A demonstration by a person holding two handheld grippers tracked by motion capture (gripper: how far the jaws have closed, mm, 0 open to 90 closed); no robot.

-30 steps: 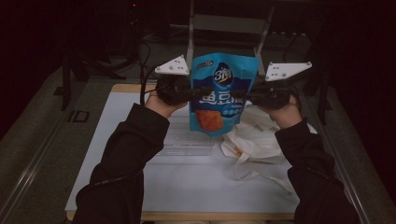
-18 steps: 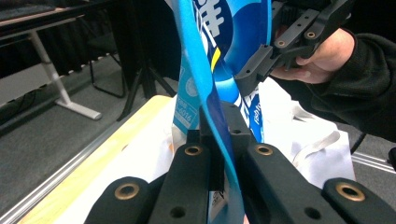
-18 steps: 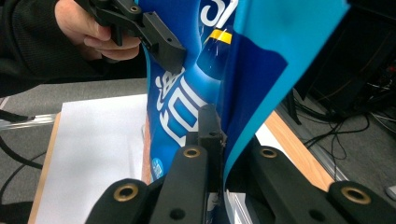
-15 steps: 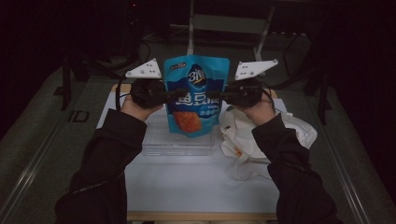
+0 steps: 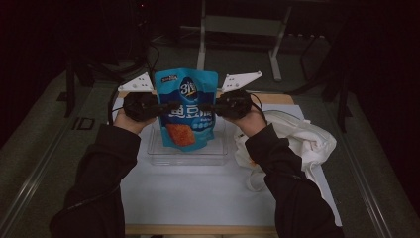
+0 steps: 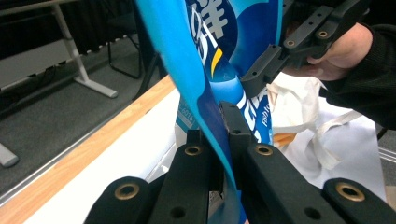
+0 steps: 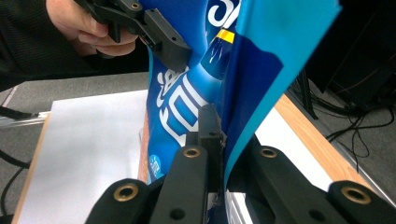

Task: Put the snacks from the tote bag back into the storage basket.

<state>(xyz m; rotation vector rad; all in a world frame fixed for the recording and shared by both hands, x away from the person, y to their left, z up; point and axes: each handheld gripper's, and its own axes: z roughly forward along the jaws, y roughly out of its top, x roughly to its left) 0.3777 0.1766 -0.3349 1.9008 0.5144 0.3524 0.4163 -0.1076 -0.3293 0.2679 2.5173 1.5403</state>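
High view: the left gripper (image 5: 161, 107) and right gripper (image 5: 214, 106) pinch the blue snack bag (image 5: 186, 106) by its side edges, upright just above the clear tray (image 5: 188, 157). Lower both evenly, keeping it level.

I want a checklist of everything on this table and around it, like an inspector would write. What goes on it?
Surface: white sheet over a wooden-edged table.
Job's things: blue snack bag held upright in the air above a clear plastic tray.
Clutter: crumpled white cloth bag lying to the right of the tray.
Grippers: left claw shut on the bag's left edge; right claw shut on its right edge.
Cables: a black cable loops from the left claw; more lie on the floor.
Surroundings: dark room, grey floor, metal stand legs beyond the table.
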